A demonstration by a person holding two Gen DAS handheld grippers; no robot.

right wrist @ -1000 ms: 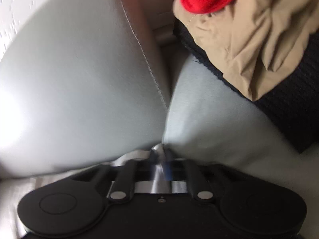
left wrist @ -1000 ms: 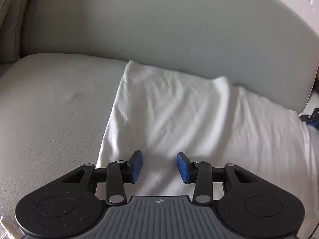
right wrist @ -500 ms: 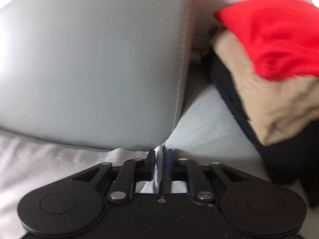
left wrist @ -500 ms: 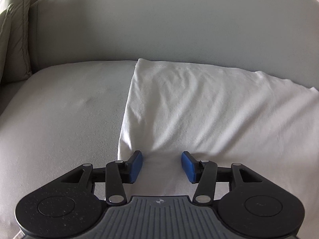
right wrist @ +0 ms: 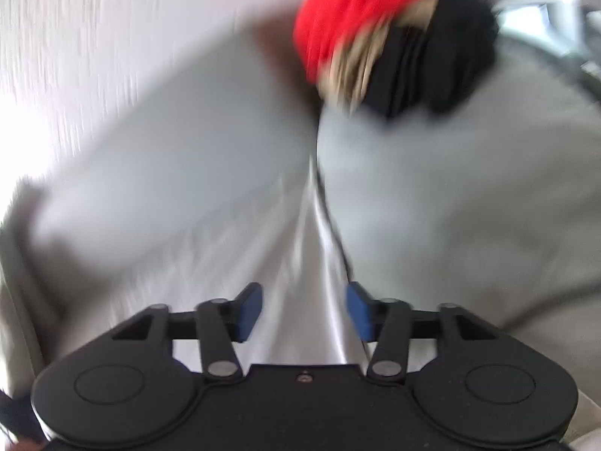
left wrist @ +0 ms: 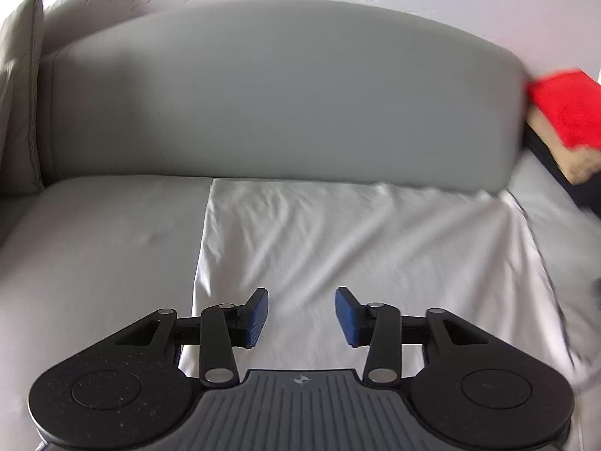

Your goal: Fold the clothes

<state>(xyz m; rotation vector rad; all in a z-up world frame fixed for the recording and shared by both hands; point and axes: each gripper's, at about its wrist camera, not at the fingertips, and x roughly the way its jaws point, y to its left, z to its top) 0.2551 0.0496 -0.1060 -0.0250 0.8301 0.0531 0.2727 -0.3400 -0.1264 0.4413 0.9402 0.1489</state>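
The right gripper (right wrist: pixel 303 314), clamped on the white cloth (left wrist: pixel 360 248) a second ago, had spread its jaws and let go. The left gripper (left wrist: pixel 301 317) drew back, bringing the red garment (left wrist: pixel 563 109) into the upper right.

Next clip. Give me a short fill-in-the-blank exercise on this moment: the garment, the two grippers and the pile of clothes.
1. The white garment lies spread flat on the sofa ____.
2. The left gripper is ____, holding nothing.
3. The right gripper has its jaws ____, with a fold of the garment running between them.
4. On top of the clothes pile lies a ____ item.

Missing words: seat; open; open; red
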